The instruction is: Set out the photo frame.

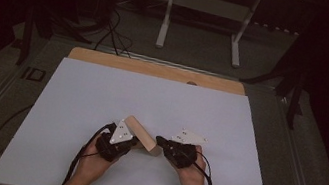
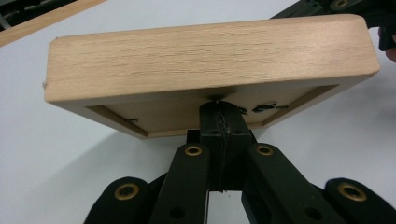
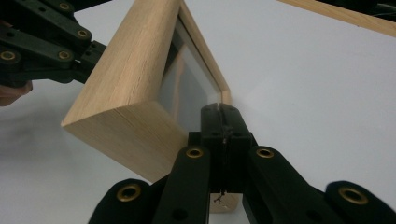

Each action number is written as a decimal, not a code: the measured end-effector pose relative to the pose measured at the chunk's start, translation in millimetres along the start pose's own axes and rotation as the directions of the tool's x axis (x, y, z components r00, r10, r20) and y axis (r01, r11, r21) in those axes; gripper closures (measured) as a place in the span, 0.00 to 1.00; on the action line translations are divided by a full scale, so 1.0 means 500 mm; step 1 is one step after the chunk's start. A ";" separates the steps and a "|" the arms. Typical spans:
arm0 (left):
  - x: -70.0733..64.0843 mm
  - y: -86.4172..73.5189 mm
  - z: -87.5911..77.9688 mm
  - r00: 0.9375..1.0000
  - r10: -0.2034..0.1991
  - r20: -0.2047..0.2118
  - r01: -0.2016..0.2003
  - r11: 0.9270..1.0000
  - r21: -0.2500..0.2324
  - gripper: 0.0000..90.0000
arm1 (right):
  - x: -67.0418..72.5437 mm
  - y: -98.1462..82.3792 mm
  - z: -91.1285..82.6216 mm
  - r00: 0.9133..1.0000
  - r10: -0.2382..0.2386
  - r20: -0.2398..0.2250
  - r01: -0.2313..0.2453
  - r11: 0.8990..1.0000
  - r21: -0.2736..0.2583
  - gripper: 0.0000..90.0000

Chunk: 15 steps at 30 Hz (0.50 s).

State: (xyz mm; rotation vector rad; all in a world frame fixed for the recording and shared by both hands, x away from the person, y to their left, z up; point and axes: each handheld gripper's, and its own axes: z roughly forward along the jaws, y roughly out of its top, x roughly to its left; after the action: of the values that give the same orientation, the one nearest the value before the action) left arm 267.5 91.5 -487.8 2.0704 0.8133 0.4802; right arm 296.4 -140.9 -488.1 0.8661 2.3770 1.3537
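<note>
Here we are over the worktop (image 1: 75, 98), white sheet across it, and both hands are in near the front edge, close to the middle. Between them stands a wooden picture frame (image 1: 139, 133), tilted up on edge, running from far-left to near-right.

The left gripper (image 1: 130, 140) is at the frame's left side. From the left gripper view, its jaws are pressed tight together, tips right up against the recessed back of the frame (image 2: 210, 60), just under the rim. Whether they pinch anything there, I cannot tell; they look fully closed, pad to pad.

Over on the right, the right gripper (image 1: 160, 141) meets the frame's near-right end. In the right gripper view its jaws are likewise closed flat against each other, tips touching the frame (image 3: 130, 79) at its lower corner on the glass side. The left gripper (image 3: 91, 53) shows in the upper left there, on the frame's other face.

Far edge of the worktop: a strip of bare wood (image 1: 156, 69). Beyond it on the floor, a white table base (image 1: 207, 8) and dark cables (image 1: 111, 33).
</note>
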 end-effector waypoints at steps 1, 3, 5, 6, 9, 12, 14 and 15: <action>0.000 0.000 0.000 1.000 0.002 -0.003 -0.002 1.000 0.000 1.00 | 0.001 0.000 0.000 1.000 -0.001 -0.001 0.001 1.000 0.000 1.00; 0.000 0.000 0.000 1.000 0.003 -0.005 -0.003 1.000 -0.001 1.00 | 0.001 0.000 0.000 1.000 -0.003 -0.003 0.003 1.000 0.001 1.00; -0.001 0.000 0.002 1.000 0.001 -0.004 -0.001 1.000 -0.003 1.00 | 0.002 0.000 0.000 1.000 -0.002 -0.006 0.002 1.000 0.001 1.00; -0.002 0.000 0.003 1.000 0.003 -0.003 -0.003 1.000 -0.002 1.00 | 0.002 0.000 0.000 1.000 -0.003 -0.006 0.003 1.000 0.001 1.00; -0.004 0.000 0.004 1.000 0.010 0.000 -0.010 1.000 0.002 1.00 | 0.004 0.000 -0.001 1.000 -0.005 -0.003 0.005 1.000 0.001 1.00; -0.008 0.000 0.007 1.000 0.015 0.004 -0.015 1.000 0.005 1.00 | 0.005 0.000 -0.001 1.000 -0.007 -0.004 0.007 1.000 0.002 1.00; -0.010 0.000 0.008 1.000 0.014 0.003 -0.015 1.000 0.006 1.00 | 0.005 0.000 -0.001 1.000 -0.010 -0.006 0.010 1.000 0.002 1.00; -0.010 0.000 0.008 1.000 0.014 0.003 -0.015 1.000 0.006 1.00 | 0.005 0.000 -0.001 1.000 -0.010 -0.006 0.010 1.000 0.002 1.00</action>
State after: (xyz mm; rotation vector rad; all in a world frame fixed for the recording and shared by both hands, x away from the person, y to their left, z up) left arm 266.3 85.8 -490.3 2.0832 0.7992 0.4829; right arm 294.0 -139.7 -487.8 0.8510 2.3844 1.3515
